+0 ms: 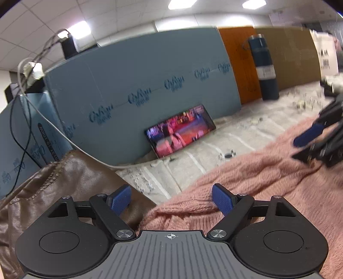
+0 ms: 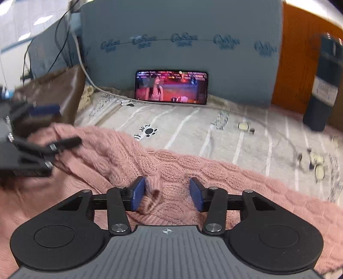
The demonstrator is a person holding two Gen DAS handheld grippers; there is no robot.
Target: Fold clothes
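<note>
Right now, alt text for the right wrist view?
The open right gripper hovers over a pink sweater on a pale cloth. The left gripper is at the left edge, and a phone leans on a grey-blue board.

Pretty bright, even room light here, coming from the ceiling panels (image 1: pixel 182 3) that blow out to pure white in my left view. Shadows are soft, just a bit of dark under my left tool (image 1: pixel 171 198). Heavy fisheye bend on both: the blue foam board (image 1: pixel 137 85) bows like a barrel and the corners go black. My right tool (image 2: pixel 167 193) is sharp up close, but the bottle (image 2: pixel 323 85) at the right edge is smeared, and the phone screen (image 2: pixel 171 87) glows brightly.
</note>
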